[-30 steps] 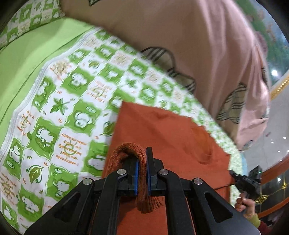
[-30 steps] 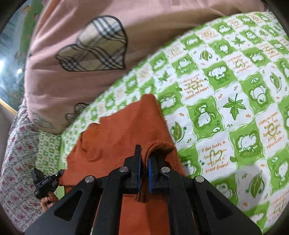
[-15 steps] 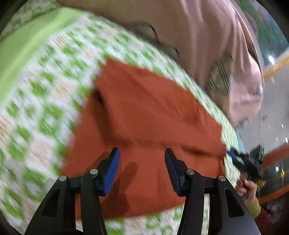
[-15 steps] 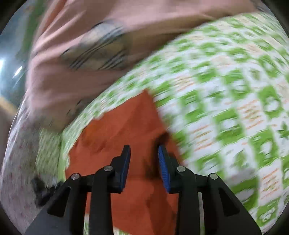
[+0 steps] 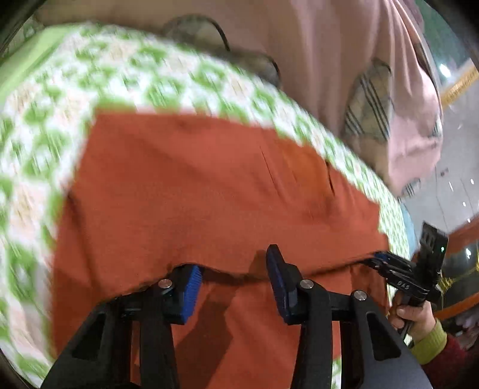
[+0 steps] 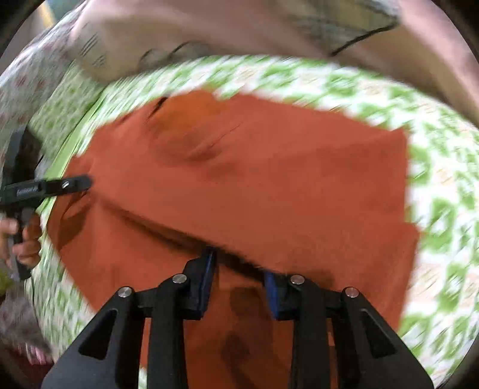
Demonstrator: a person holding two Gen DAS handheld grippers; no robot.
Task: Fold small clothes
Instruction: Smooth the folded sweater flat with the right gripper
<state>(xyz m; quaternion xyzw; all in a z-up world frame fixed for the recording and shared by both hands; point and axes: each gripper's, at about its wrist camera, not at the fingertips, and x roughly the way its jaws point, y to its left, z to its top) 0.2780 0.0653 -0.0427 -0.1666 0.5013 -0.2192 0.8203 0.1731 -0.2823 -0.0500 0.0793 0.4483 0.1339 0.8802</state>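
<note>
A rust-orange garment (image 5: 209,191) lies flat on the green and white patterned sheet (image 5: 39,149), with one layer folded over another; the folded edge runs just ahead of both grippers. My left gripper (image 5: 233,269) is open and empty, low over the near part of the garment. My right gripper (image 6: 239,269) is open and empty too, over the garment (image 6: 254,173) near the fold edge. The right gripper shows in the left wrist view (image 5: 398,269), and the left gripper shows in the right wrist view (image 6: 48,187).
A pink quilt with plaid heart patches (image 5: 344,74) is heaped along the far side of the bed, also in the right wrist view (image 6: 239,27). The sheet (image 6: 443,209) surrounds the garment. Both views are motion-blurred.
Both grippers were shut on the garment's edge; they have opened, let it go on the folded layer and drawn back toward me.
</note>
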